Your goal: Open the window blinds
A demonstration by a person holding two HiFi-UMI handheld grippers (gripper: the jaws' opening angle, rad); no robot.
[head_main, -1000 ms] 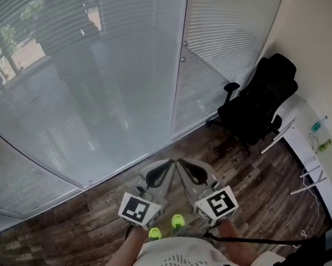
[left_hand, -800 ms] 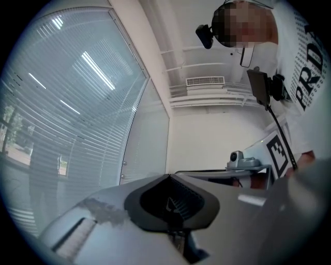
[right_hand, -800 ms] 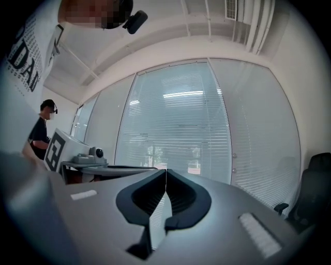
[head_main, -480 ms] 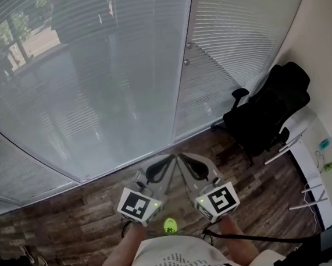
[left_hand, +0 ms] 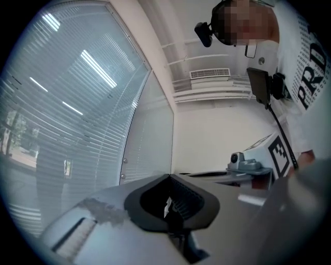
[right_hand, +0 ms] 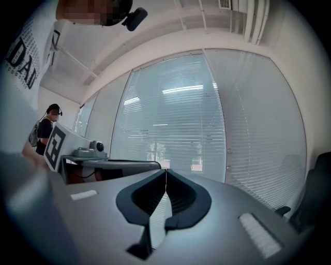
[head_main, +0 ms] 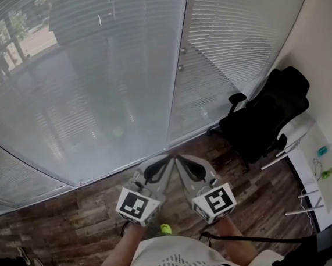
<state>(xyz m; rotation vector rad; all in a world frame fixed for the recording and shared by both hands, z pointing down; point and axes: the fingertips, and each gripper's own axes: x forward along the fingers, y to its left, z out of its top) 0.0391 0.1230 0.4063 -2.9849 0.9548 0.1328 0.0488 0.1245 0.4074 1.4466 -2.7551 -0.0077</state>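
As the person has stepped on before the window blinds [head_main: 92, 95]: left gripper [head_main: 167, 160], right gripper [head_main: 179, 158] — jaws pressed together, empty; blinds untouched.

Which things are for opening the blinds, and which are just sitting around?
For the job:
- window blinds
- left hand-held gripper, shut and empty
- right hand-held gripper, shut and empty

Just lying about:
- black office chair
- white table by the wall
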